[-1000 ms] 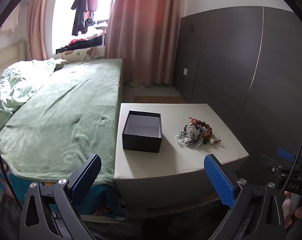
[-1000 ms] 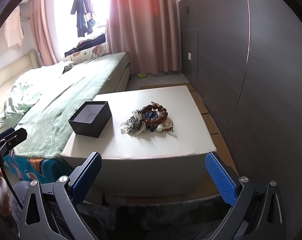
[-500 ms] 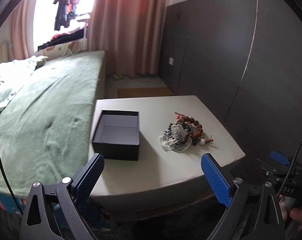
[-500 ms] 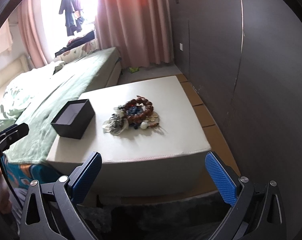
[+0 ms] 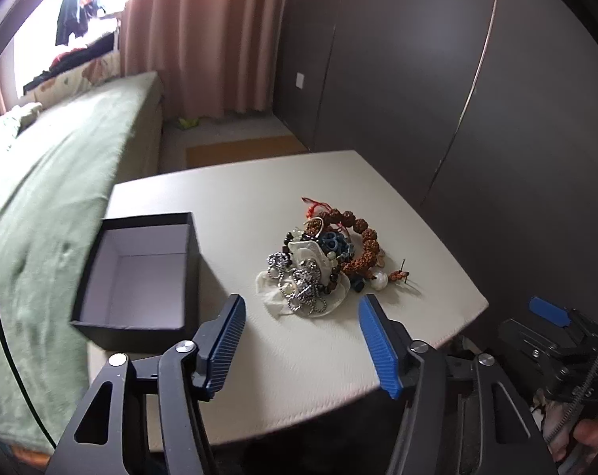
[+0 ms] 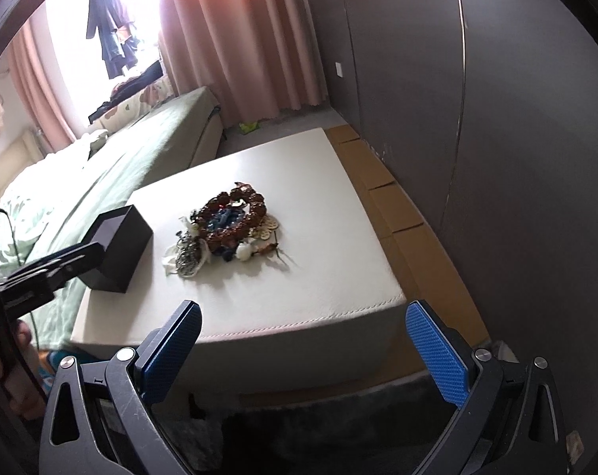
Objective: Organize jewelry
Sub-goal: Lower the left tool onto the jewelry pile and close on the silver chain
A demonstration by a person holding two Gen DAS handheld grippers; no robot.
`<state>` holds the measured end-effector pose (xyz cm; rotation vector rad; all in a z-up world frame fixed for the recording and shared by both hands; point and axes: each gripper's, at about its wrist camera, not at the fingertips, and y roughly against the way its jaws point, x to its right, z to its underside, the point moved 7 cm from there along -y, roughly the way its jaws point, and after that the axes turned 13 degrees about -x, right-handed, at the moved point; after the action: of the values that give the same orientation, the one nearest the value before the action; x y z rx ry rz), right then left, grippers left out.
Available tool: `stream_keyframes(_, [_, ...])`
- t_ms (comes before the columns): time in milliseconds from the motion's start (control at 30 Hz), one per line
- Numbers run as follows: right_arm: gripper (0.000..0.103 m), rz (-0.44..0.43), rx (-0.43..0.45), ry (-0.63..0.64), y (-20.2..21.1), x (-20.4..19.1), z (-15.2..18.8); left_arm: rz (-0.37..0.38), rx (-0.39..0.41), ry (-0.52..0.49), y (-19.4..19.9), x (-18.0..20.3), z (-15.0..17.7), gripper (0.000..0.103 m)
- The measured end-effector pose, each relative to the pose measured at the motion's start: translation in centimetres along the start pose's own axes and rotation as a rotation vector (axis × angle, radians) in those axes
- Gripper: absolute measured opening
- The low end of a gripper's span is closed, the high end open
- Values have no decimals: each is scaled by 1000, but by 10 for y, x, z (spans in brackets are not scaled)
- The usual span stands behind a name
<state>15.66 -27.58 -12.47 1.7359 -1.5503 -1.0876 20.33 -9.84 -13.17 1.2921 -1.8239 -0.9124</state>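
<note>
Cream ottoman (image 5: 299, 206) beside green bed (image 5: 53, 182).

A tangled heap of jewelry (image 6: 223, 233), with a brown beaded bracelet, blue pieces, a silver chain and a white bead, lies near the middle of a cream upholstered ottoman (image 6: 299, 277), and an open black cardboard box (image 6: 118, 251) stands on the ottoman's left part, apart from the heap. The right gripper (image 6: 302, 350), black-framed with blue ribbed pads, hangs in front of the ottoman's near edge with its jaws wide apart and nothing between them. At the left edge, black parts of the left gripper (image 6: 49, 271) overlap the box, beside a bed with a green blanket (image 6: 112, 174).
</note>
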Motion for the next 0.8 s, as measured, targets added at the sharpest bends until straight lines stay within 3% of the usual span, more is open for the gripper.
stream_keyframes(67, [102,-7,-3,2,-4,1,-2,11,-22,-1,-14,-1,-5,51])
stream_keyframes(200, [87,-35,-39,10,-18,1,-5,17,-66,0,-41,-4,-16,37])
stream_keyframes(433, [79,-63,-67,4,-36,-2,-6,29,-114,-1,-73,-8,-28,31])
stream_keyframes(500, [72,-73,-75,1,-40,-3,-6,38,-125,-1,-79,-9,-29,28])
stream_keyframes(633, [69,-93,-91,-8,-46,-5,-8,55,-130,-12,-88,-6,-33,28])
stream_keyframes(733, [60,-112,-101,-4,-49,-11,-10,64,-129,-12,-94,-7,-37,26])
stream_keyframes(767, [58,-120,-103,0,-51,-14,-12,66,-132,-14,-96,-7,-37,13])
stream_keyframes(800, [57,-124,-103,3,-51,-16,-13,62,-140,-12,-97,-9,-36,9])
